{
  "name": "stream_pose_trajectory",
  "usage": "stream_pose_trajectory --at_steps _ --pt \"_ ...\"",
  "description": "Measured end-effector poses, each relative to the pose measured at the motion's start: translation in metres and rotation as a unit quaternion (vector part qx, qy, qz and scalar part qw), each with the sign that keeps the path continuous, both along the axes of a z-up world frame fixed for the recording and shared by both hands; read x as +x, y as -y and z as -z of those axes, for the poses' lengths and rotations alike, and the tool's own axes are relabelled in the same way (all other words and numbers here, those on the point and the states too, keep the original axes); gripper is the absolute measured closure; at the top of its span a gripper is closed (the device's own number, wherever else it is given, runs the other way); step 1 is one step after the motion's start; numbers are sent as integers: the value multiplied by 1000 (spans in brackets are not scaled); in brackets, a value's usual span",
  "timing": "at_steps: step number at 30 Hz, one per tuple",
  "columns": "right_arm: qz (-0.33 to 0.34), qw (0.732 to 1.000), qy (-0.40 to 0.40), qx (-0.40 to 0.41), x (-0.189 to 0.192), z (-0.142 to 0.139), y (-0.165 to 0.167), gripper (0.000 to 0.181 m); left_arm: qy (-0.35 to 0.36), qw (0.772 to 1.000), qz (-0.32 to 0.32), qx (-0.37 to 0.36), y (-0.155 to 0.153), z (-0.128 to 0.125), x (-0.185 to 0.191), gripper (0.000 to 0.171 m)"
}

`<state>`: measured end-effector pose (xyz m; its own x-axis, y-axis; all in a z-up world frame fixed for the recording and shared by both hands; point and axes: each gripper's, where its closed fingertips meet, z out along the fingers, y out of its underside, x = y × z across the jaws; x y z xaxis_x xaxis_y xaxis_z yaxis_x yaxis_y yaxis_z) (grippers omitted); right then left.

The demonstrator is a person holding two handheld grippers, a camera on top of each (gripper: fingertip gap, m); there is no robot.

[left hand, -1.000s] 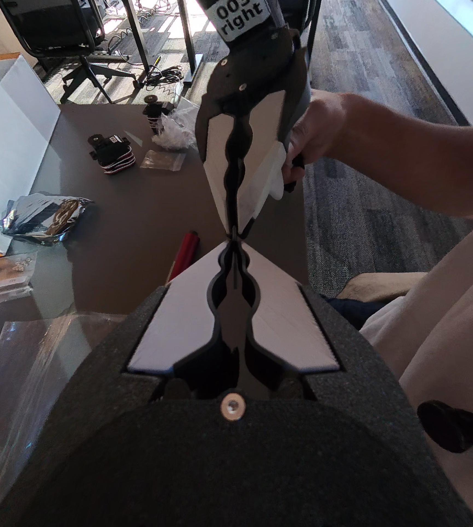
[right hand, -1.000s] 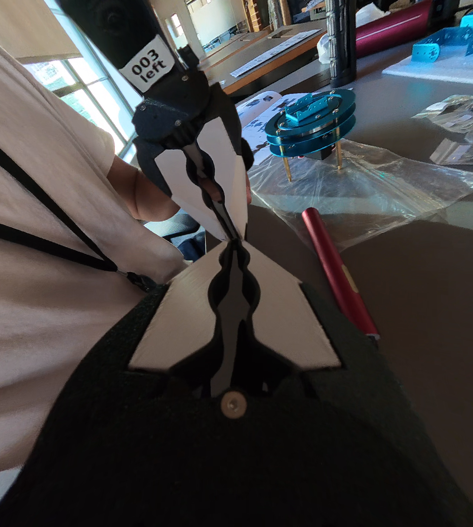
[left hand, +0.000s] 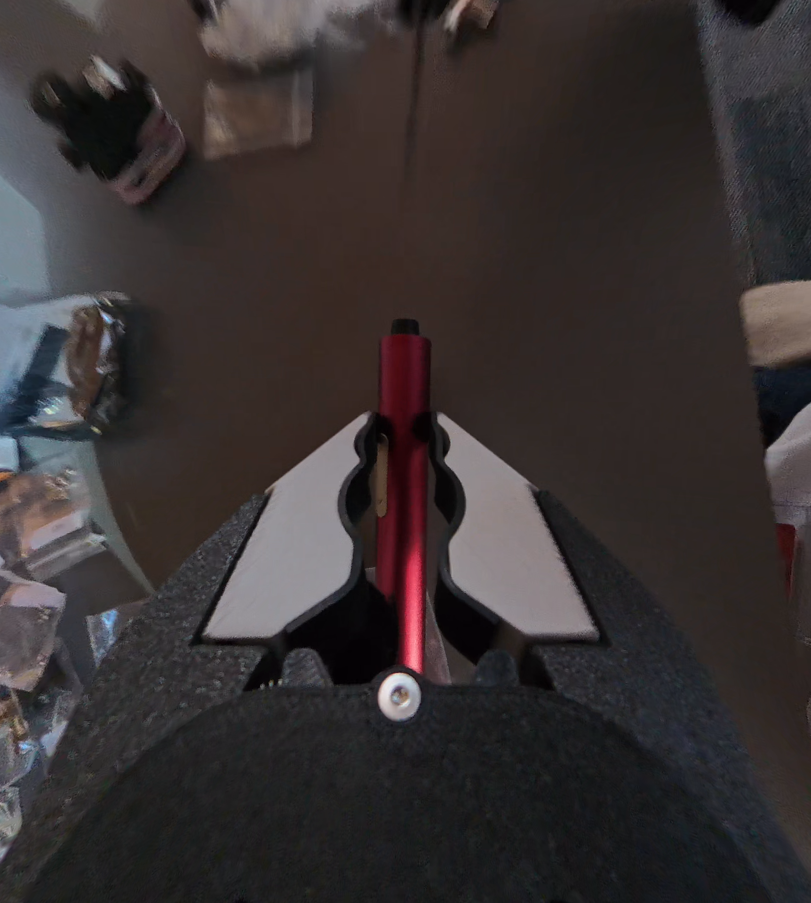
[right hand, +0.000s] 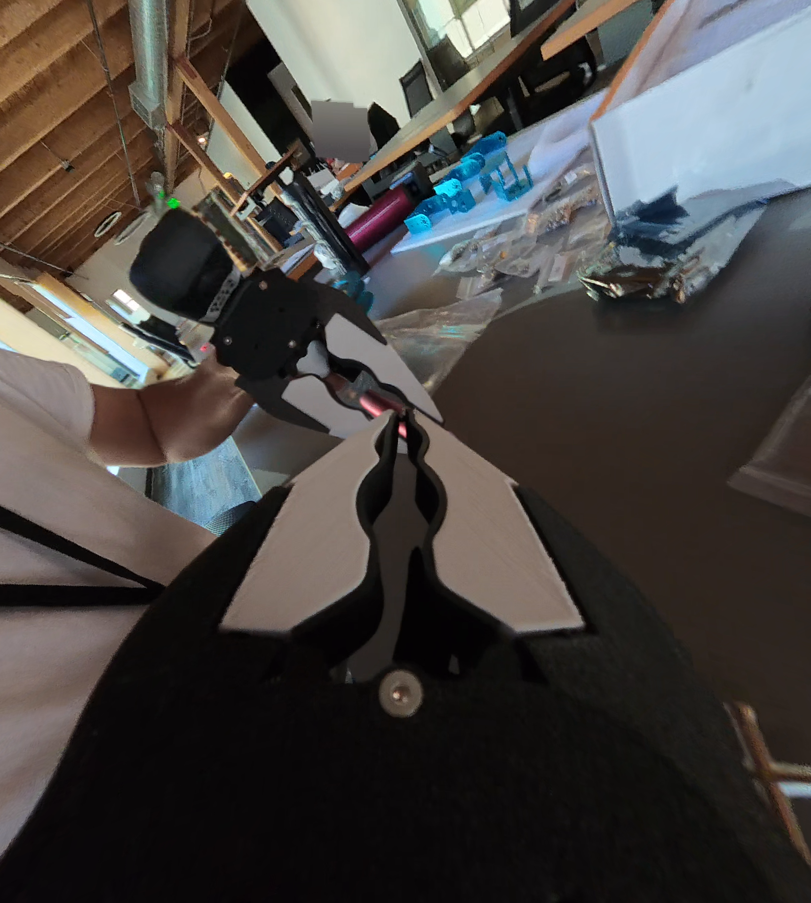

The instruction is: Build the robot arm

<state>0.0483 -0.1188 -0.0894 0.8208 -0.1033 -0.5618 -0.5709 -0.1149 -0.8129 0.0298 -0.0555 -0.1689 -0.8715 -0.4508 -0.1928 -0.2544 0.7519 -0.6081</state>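
My left gripper [left hand: 403,418] is shut on a red metal tube [left hand: 403,488] with a black tip [left hand: 404,326]. The tube lies lengthwise between the fingers and sticks out past the tips, above the dark brown table [left hand: 565,293]. In the right wrist view the left gripper [right hand: 384,408] shows with the red tube [right hand: 374,403] in it, held by a person's arm [right hand: 174,420]. My right gripper [right hand: 399,418] is shut and empty, and its tips point at the left gripper. The right gripper is not in the left wrist view.
A black servo with red and white wires [left hand: 110,127], a clear bag [left hand: 254,112] and a silver foil bag [left hand: 66,361] lie on the table. Blue metal parts [right hand: 467,181], a white box [right hand: 711,122], another clear bag [right hand: 809,464] and a small metal cross piece [right hand: 775,777] are about. My hands' fingertips stand some 11 cm from each other.
The two grippers were shut tip to tip and the red tube lay on the table. Now the left gripper holds the tube, and the right gripper has left the left view.
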Motion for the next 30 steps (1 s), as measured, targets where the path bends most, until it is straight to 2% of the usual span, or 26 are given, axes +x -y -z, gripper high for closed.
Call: stream_pose_trajectory --at_steps 1,6,10,14,25,27,30 --pt "-5 1000 6 15 -1 -8 -4 181 25 999 9 -25 1 -11 -4 152" --pt "-66 996 38 51 -11 -43 -27 181 103 983 -51 -142 -24 -64 -13 152" --pt "-110 989 95 27 -28 -63 -57 181 134 972 -63 -181 -38 -84 -25 153" --pt "-137 982 126 -8 -38 -70 -74 181 144 969 -58 -194 -38 -90 -31 152" --pt "-151 966 180 -104 -43 -67 -70 181 144 968 -43 -202 -36 -89 -34 153" --pt "-168 954 217 -119 -47 -67 -69 181 138 968 -37 -204 -35 -89 -34 153" --pt "-200 920 299 -155 -54 -65 -69 181 116 971 -13 -207 -32 -86 -38 153"
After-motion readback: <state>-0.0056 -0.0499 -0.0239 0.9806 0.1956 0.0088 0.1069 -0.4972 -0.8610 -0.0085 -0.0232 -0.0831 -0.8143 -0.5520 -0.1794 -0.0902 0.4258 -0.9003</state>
